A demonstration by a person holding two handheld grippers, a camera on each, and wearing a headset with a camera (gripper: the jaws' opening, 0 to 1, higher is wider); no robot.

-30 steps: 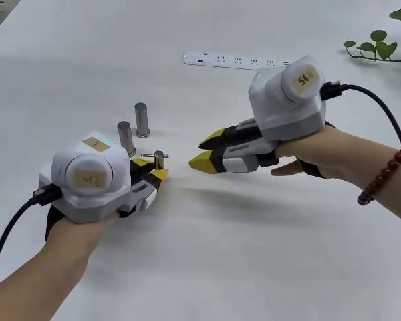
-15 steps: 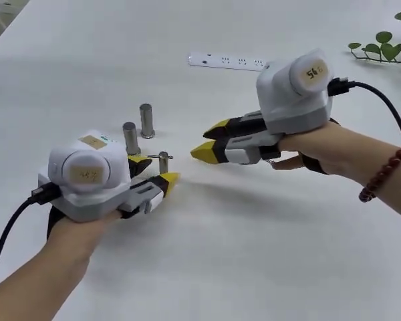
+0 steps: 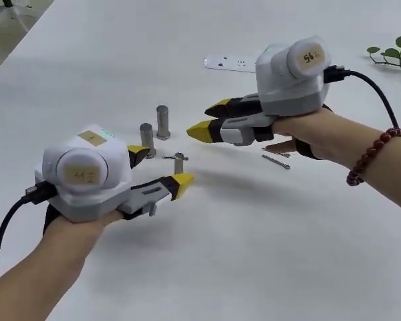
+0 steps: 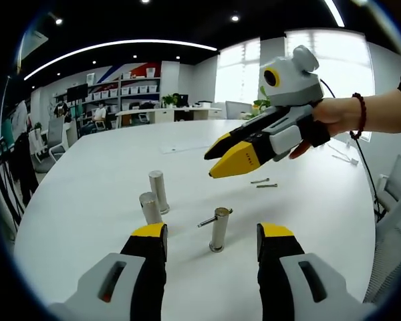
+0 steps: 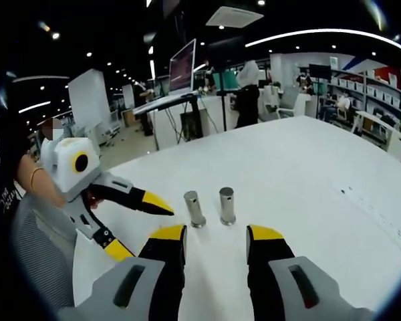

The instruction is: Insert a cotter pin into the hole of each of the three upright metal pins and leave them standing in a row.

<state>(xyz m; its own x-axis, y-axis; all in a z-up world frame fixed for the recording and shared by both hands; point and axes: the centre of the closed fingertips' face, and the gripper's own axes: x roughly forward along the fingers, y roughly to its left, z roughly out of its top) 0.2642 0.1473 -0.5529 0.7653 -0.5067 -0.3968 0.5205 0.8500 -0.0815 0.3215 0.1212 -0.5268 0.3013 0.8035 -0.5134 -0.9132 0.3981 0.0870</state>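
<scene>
Three upright metal pins stand close together on the white table. The near pin [image 3: 179,162] [image 4: 219,229] has a cotter pin through its top. The other two pins [image 3: 146,138] [image 3: 162,122] stand bare behind it, also seen from the right gripper [image 5: 194,208] [image 5: 227,204]. My left gripper [image 3: 160,167] [image 4: 212,231] is open, its jaws on either side of the near pin without touching it. My right gripper [image 3: 206,119] [image 5: 216,235] hovers open to the right of the pins, holding nothing. Two loose cotter pins [image 3: 275,160] [image 4: 260,182] lie under the right hand.
A white power strip [image 3: 230,63] lies at the far side of the table. Green plant leaves [image 3: 391,53] reach in at the far right. The table [image 3: 254,254] is bare white in front of and right of the pins.
My left gripper has opened off the near pin and drawn back slightly, leaving the pin standing with its cotter pin. The right gripper has drifted a little farther back.
</scene>
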